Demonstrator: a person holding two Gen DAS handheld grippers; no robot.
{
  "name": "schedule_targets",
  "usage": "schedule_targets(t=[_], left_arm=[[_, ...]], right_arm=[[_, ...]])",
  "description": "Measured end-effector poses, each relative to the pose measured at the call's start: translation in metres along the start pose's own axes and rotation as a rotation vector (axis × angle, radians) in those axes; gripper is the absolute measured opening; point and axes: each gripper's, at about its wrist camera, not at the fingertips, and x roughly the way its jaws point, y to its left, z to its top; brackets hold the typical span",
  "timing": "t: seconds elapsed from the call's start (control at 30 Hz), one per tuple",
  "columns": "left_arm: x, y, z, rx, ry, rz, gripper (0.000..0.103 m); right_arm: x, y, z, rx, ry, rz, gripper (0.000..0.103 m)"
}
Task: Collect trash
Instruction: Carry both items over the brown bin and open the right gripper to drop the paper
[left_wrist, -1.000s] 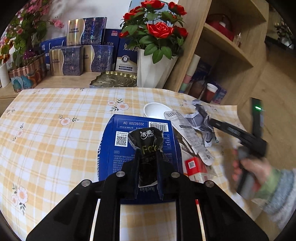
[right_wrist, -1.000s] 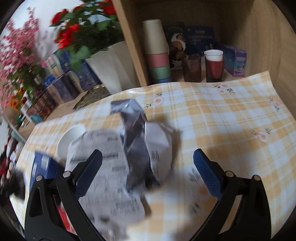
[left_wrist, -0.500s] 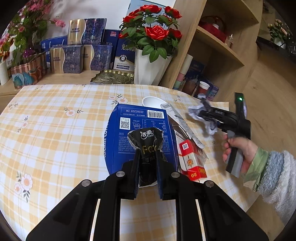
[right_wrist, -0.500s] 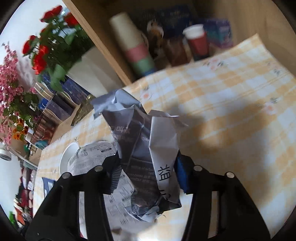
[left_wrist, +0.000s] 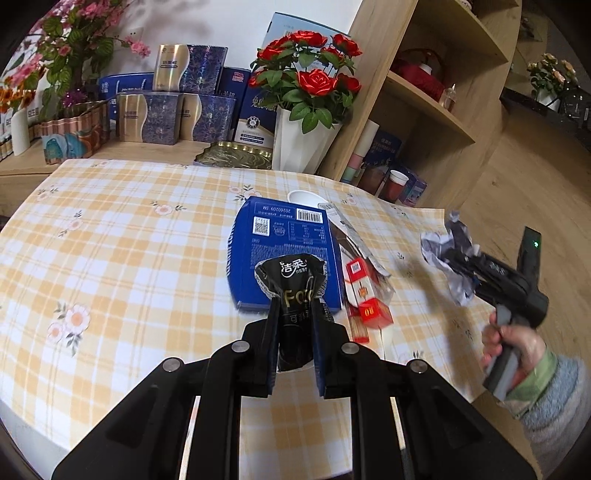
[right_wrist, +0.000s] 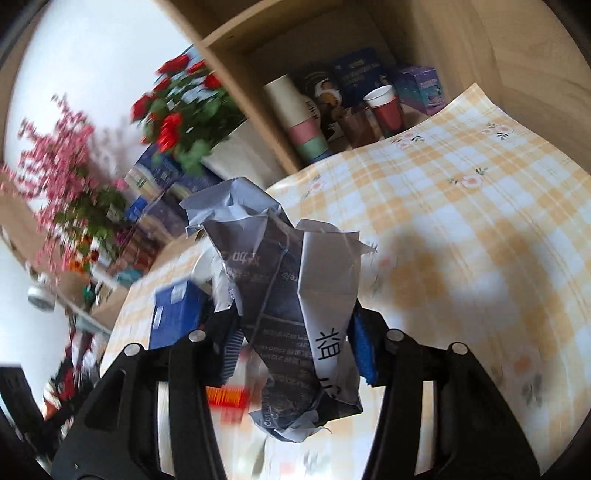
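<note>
My left tongs (left_wrist: 294, 295) grip a black packet (left_wrist: 291, 275) over the blue box (left_wrist: 284, 243); right tongs (right_wrist: 291, 328) — just closed — clamp crumpled paper (right_wrist: 295, 295) beside it.

A round table under a yellow-and-white checked floral cloth (left_wrist: 122, 236) fills the lower frame; a light wooden shelf unit (left_wrist: 436, 92) rises at upper right; a white wall (left_wrist: 229, 22) spans the top; wood-look flooring (left_wrist: 524, 177) lies at right; daylight is soft.

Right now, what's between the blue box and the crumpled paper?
In the left wrist view, a red packet and a long wrapper lie between the blue box and the crumpled paper.
</note>
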Motion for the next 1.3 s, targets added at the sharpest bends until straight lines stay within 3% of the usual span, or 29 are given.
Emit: schedule_targets(t=[0.5,0.7,0.93,1.2,1.3], left_arm=[[-0.101,0.018,-0.068,-0.040,-0.042,0.027,0.015],[-0.133,0.021,-0.098,-0.041,-0.068,0.048,0.015],[-0.154,0.026,-0.127,-0.075,-0.075,0.062,0.015],[-0.157,0.024,-0.138,-0.072,-0.070,0.071,0.015],[-0.153,0.024,-0.139,-0.068,-0.063,0.074,0.015]], right_arm=[[-0.080,0.097,-0.121,-0.203,0.059,0.153,0.051],[-0.088,0.118,-0.177,-0.251,0.173,0.201,0.051],[-0.080,0.138,-0.240,-0.313,0.367,0.233,0.052],[-0.057,0.135,-0.267,-0.288,0.514,0.182,0.053],[-0.053,0.129,-0.268,-0.266,0.534,0.169,0.059]])
